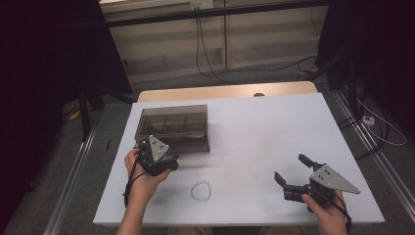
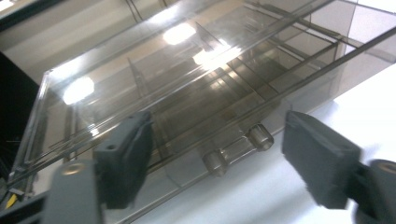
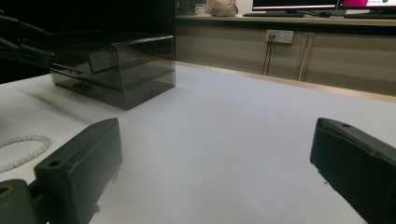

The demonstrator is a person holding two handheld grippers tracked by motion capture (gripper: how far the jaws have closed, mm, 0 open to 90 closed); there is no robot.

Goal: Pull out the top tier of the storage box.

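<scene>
High view first: a white counter point(image 1: 264, 137) carries a smoked, see-through plastic organizer box point(image 1: 174, 128) toward its far left, with dividers showing through the lid. The left hand-held gripper point(image 1: 169, 157) sits at the box's near edge, close to the front left corner, with the person's left hand point(image 1: 139, 178) wrapped around its handle and the grey three-cornered plate on top. A white beaded bracelet point(image 1: 201, 191) lies flat on the counter near the front edge, just to the right of that hand and well apart from the box. Over on the right, the right hand-held gripper point(image 1: 291, 171) hovers low above bare counter, pointing left toward the bracelet but still well short of it, held by the person's right hand point(image 1: 329, 215).

From the left gripper view, the jaws stand wide apart, released, on either side of the box's front edge point(image 2: 219, 126), where two small clear knobs point(image 2: 236, 149) of the latch stick out between them. Neither pad touches the plastic as far as I can see. Ceiling lights glare off the lid.

From the right gripper view, the jaws are likewise spread wide and hold nothing, with only white counter between them. The bracelet point(image 3: 23, 149) lies off to the left beyond the left jaw, and the box point(image 3: 119, 72) stands farther back on the left.
</scene>
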